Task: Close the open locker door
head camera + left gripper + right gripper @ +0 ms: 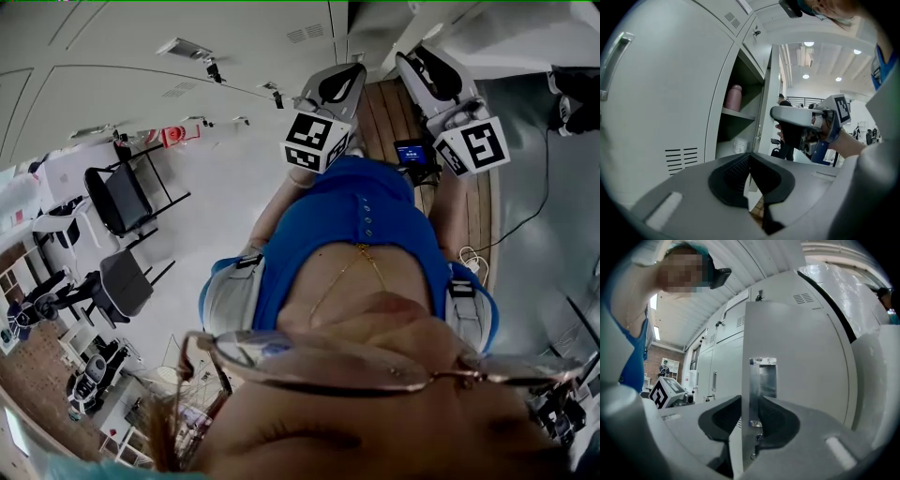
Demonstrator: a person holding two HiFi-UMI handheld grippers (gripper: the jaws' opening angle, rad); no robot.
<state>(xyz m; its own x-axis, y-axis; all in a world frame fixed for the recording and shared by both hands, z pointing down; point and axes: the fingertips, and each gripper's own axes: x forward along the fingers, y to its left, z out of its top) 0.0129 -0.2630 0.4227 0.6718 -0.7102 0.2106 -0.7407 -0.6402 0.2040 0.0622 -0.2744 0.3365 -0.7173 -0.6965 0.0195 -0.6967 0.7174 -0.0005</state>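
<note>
Straddling the free edge of the locker door (801, 357), the right tool (750, 404) stands spread; the left tool (750, 159) is pressed together, empty. Closing step is in hand; next, push the door shut.

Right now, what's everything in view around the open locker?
lockers: row, pale grey, beside the open one
locker door: one, grey, open, edge between right jaws
metal plate: one, silver, on door
bottle: one, pink, upper shelf inside
container: one, white, shelf below
chairs: two, black, room floor
shirt: one, blue, on person
left gripper: one, grey, jaws together, empty
right gripper: one, grey, jaws apart astride door edge
</note>
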